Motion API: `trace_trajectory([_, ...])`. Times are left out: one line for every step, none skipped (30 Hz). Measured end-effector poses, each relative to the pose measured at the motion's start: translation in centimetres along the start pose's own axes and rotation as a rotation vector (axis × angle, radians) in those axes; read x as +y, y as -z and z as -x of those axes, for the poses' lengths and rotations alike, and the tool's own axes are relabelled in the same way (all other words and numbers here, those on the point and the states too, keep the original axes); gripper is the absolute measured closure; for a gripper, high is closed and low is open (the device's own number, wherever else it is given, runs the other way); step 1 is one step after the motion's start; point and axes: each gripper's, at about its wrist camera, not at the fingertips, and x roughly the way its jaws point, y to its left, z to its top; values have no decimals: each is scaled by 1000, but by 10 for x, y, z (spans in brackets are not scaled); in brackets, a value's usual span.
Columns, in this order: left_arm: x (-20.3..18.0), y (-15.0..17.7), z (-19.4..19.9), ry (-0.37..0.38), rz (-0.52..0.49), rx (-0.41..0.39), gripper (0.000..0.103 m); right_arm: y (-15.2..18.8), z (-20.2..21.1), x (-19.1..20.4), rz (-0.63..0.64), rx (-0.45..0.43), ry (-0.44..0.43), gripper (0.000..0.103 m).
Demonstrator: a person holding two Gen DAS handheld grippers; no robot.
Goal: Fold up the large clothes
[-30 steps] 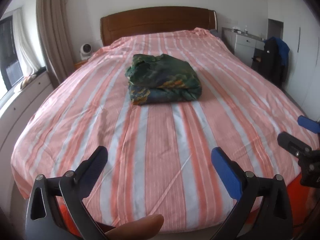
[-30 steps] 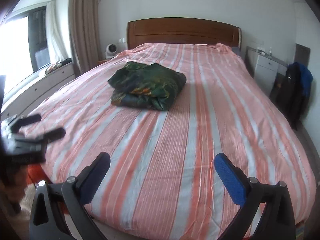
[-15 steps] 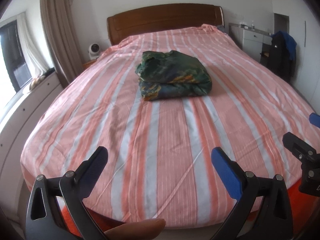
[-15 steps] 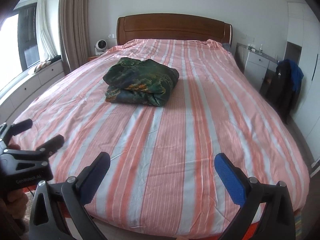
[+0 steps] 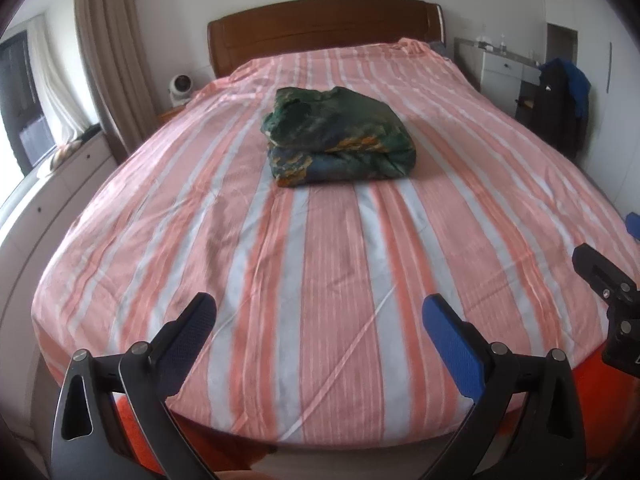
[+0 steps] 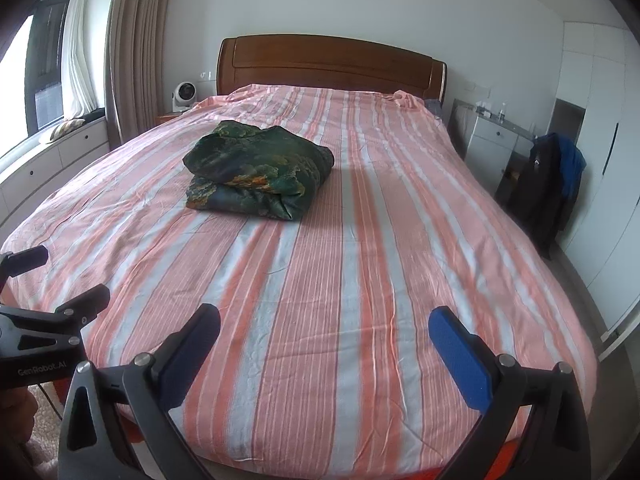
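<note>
A dark green patterned garment [image 5: 338, 138] lies folded into a thick bundle on the middle of the bed [image 5: 320, 300], also seen left of centre in the right wrist view, garment [image 6: 258, 168]. My left gripper [image 5: 318, 312] hangs open over the foot of the bed, far from the bundle, nothing between its fingers. My right gripper [image 6: 324, 320] is open too, likewise back at the foot end. Each gripper shows at the edge of the other's view: the right gripper [image 5: 612, 280] and the left gripper [image 6: 48, 280].
The bed has a pink, orange and white striped cover [image 6: 360, 240] and a wooden headboard [image 6: 332, 64]. A small fan [image 6: 184, 96] and curtains [image 6: 132, 48] stand at left. A white cabinet [image 6: 492, 148] and a chair draped with dark clothes [image 6: 548, 180] stand at right.
Both grippers have drawn back from the bed and risen, so more of the bed and room shows. The folded bundle has not moved. Both stay open.
</note>
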Motion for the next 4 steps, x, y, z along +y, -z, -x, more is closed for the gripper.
trace_trajectory([-1, 0, 0, 1, 2, 0, 0, 1, 0, -1, -2, 2, -2, 0])
trace_trajectory([-2, 0, 0, -2, -1, -2, 0, 0, 0, 0, -1, 3, -3, 0])
trace_trajectory([-3, 0, 2, -11, -10, -10, 0, 1, 0, 0, -3, 5, -5, 0])
trace_trajectory([-5, 0, 3, -16, -17, -18, 0, 1, 0, -1, -5, 6, -7, 0])
